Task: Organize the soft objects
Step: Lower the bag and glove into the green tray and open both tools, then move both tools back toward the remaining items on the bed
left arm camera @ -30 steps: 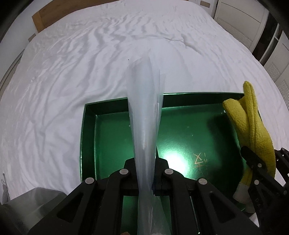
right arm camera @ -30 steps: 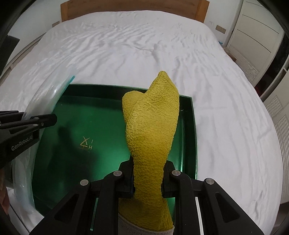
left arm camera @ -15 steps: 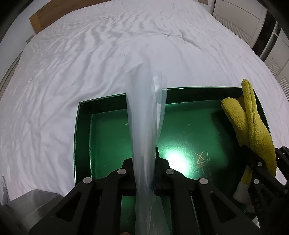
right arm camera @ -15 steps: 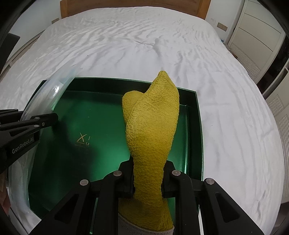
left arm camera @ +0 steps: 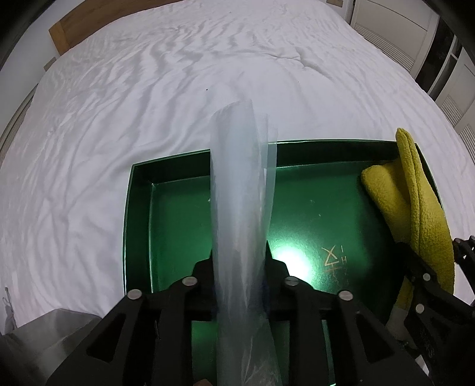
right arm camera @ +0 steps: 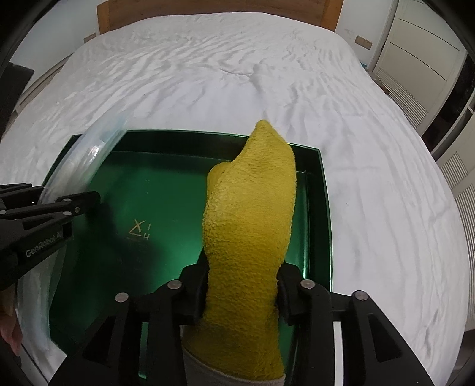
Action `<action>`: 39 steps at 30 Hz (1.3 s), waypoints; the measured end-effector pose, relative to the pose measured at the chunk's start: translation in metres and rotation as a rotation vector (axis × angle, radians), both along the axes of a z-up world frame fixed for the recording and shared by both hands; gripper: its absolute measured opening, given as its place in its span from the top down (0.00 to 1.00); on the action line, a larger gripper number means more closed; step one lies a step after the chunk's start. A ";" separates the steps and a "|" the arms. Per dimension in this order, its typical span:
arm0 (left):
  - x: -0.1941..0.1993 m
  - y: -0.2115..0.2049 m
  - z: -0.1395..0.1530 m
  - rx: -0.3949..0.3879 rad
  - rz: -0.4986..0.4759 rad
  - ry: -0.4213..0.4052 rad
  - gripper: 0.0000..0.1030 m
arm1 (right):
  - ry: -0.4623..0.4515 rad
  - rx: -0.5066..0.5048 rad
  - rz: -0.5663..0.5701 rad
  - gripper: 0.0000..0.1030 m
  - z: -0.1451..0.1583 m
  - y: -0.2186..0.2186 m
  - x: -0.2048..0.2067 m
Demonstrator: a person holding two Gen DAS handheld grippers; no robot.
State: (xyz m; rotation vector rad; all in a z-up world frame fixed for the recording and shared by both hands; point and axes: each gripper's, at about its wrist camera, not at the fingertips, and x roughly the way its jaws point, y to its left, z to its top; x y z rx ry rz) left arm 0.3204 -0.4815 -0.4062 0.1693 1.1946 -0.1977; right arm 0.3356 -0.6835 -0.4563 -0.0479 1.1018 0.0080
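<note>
1. We see the yellow sock (right arm camera: 251,225) in the lower middle of the right wrist view, standing up out of the right gripper (right arm camera: 242,285), whose fingers (right arm camera: 194,292) pinch it on both sides; its grey cuff shows at the bottom edge.
2. In the left wrist view the same yellow sock (left arm camera: 415,207) sits at the right edge of the frame, over the right end of the green tray (left arm camera: 178,222).
3. We see the clear plastic bag (left arm camera: 242,222) running up the middle of the left wrist view, clamped between the fingers (left arm camera: 202,285) of the left gripper (left arm camera: 239,276).
4. In the right wrist view the clear plastic bag (right arm camera: 80,160) curves along the left side of the frame, with the left gripper (right arm camera: 86,200) reaching in from the left edge.
5. The green tray (right arm camera: 325,213) lies below both grippers, its glossy floor carrying a small gold logo (right arm camera: 139,230) left of centre.
6. The tray rests on a bed (right arm camera: 237,74) with a rumpled white sheet that fills the upper half of both views.
7. A wooden headboard (right arm camera: 207,9) spans the top of the right wrist view, and white wardrobe doors (right arm camera: 415,53) stand at the upper right.
</note>
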 end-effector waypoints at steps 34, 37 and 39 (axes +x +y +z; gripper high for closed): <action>-0.026 0.021 0.079 -0.061 0.030 -0.213 0.47 | -0.190 0.042 -0.039 0.43 0.084 0.004 -0.037; -0.037 0.022 0.093 -0.079 0.034 -0.236 0.47 | -0.210 0.038 -0.060 0.43 0.100 0.000 -0.059; -0.050 0.023 0.101 -0.110 0.029 -0.225 0.47 | -0.218 0.027 -0.076 0.43 0.108 0.000 -0.075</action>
